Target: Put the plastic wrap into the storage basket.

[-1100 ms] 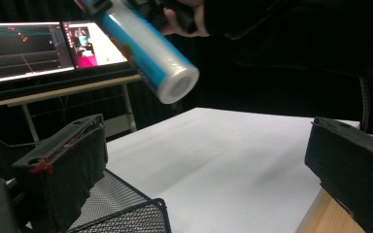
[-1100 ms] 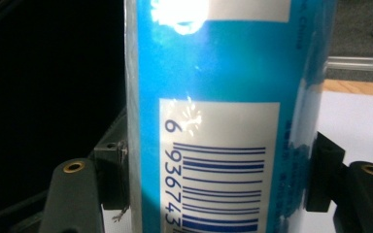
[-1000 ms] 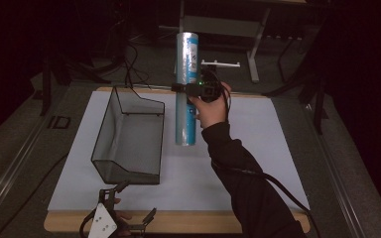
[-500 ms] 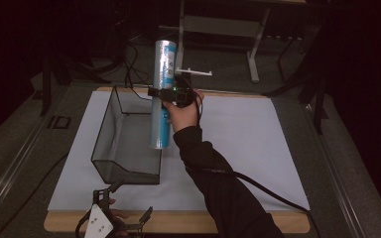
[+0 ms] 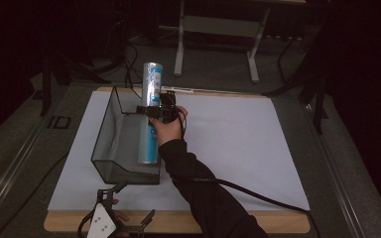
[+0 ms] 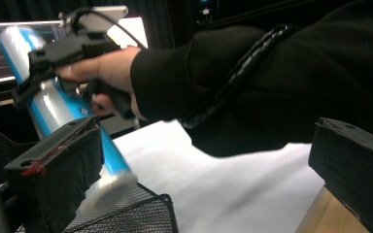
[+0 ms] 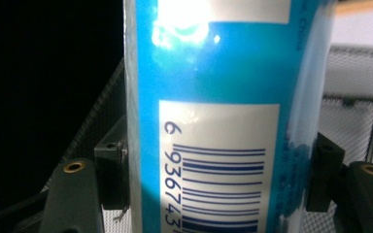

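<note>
A long blue and white tube (image 5: 150, 134) stands nearly upright, and my right gripper (image 5: 152, 110) is shut on its middle. Its lower end dips into the black wire-mesh basket (image 5: 113, 148), close to the right wall; whether it touches the bottom I cannot tell. In the right gripper view the tube (image 7: 213, 97) with its barcode sits pinched in my right gripper (image 7: 218, 174), with the basket's mesh (image 7: 354, 92) behind. My left gripper (image 5: 113, 224) rests at the table's front edge, open. In the left gripper view my left gripper (image 6: 204, 184) stands wide and holds nothing, facing the tube (image 6: 53, 104) and the basket rim (image 6: 141, 211).
A white sheet (image 5: 248, 144) covers the wooden board (image 5: 278, 222). The right gripper's cable (image 5: 258, 194) trails across the sheet to the front right. A metal stand's legs (image 5: 250, 47) and loose cables lie on the floor beyond the table's far edge.
My right hand has carried the tube leftward and down, from over the sheet beside the basket to inside the basket. The left gripper has stayed put.
</note>
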A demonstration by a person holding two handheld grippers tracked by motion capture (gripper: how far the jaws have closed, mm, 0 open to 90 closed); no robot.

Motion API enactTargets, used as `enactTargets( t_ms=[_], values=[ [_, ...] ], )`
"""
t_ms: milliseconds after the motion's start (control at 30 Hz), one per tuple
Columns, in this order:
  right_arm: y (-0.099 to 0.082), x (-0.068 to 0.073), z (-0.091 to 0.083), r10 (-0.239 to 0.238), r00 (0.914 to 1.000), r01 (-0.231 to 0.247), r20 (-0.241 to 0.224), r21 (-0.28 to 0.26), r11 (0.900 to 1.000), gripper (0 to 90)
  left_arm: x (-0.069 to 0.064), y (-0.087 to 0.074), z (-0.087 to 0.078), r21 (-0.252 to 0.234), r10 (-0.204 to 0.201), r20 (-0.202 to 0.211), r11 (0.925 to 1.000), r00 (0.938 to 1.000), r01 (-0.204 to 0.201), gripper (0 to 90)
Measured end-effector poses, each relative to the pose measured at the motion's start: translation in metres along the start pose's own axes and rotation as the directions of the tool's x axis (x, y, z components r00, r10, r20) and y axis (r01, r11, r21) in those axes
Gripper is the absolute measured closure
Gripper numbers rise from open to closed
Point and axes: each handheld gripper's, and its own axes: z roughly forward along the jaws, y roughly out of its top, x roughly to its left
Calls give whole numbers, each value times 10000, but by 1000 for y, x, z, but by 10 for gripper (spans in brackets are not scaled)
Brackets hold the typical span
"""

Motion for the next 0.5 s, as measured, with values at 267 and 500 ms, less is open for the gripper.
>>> enactTargets(
  t_ms=[267,500],
  values=[
    [-22,-11,13,196,9994,-216,283,703,9973,317,1,0,0,38,-59,-8,10000,10000,59,1],
    [-33,-20,22,402,9980,-455,486,1140,9924,317,0,0,-1,-6,1,13,10000,10000,-1,1]
  ],
)
